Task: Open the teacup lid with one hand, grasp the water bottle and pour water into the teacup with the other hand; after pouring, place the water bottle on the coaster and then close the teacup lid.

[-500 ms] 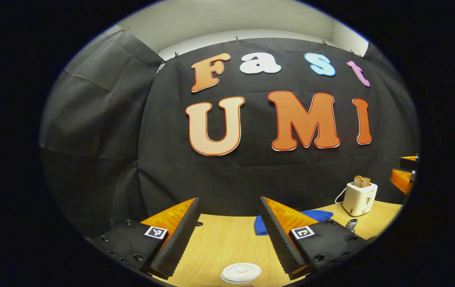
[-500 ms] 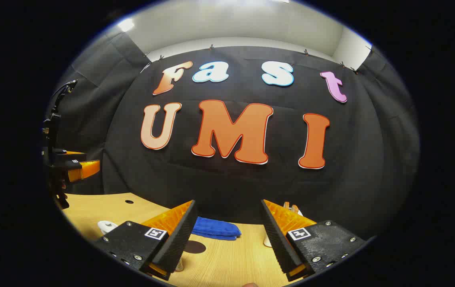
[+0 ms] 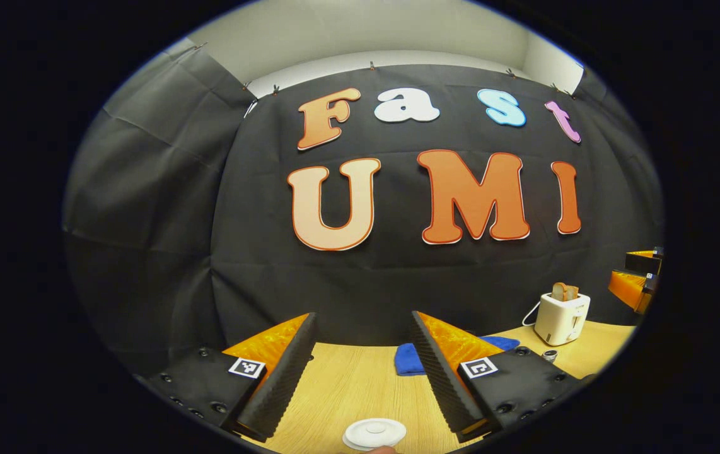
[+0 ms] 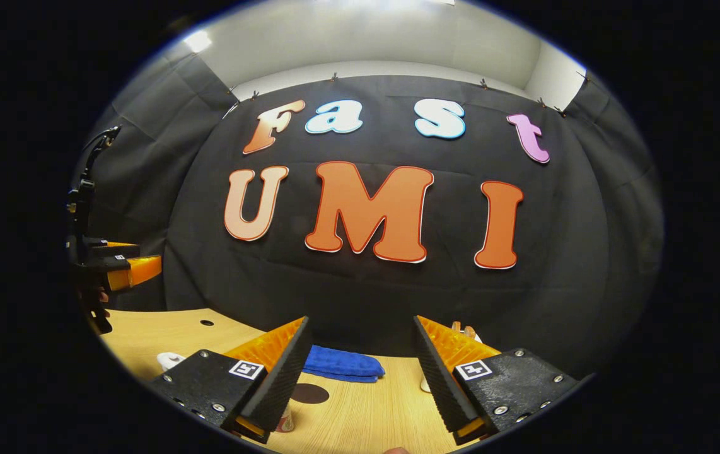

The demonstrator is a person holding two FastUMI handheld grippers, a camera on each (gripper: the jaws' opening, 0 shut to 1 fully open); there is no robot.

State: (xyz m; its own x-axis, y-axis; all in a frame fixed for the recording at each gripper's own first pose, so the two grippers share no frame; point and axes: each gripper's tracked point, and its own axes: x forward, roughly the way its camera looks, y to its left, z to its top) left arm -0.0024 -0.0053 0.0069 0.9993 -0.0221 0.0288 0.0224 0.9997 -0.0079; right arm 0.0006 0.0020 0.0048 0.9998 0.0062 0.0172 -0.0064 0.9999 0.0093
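Wooden table (image 3: 347, 384): blue cloth (image 4: 341, 364), toaster (image 3: 560, 317), white lid (image 3: 374, 432).

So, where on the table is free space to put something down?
Left gripper view: bare wood lies on the table between the white lid and the blue cloth. Right gripper view: free wood between the dark coaster and the toaster base. It is crowded near the toaster and bottle cap.

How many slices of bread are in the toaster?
2, as far as can be told: both stand side by side in the slots of the white toaster, sticking out of its top at the table's far right. The bread is small and blurry.
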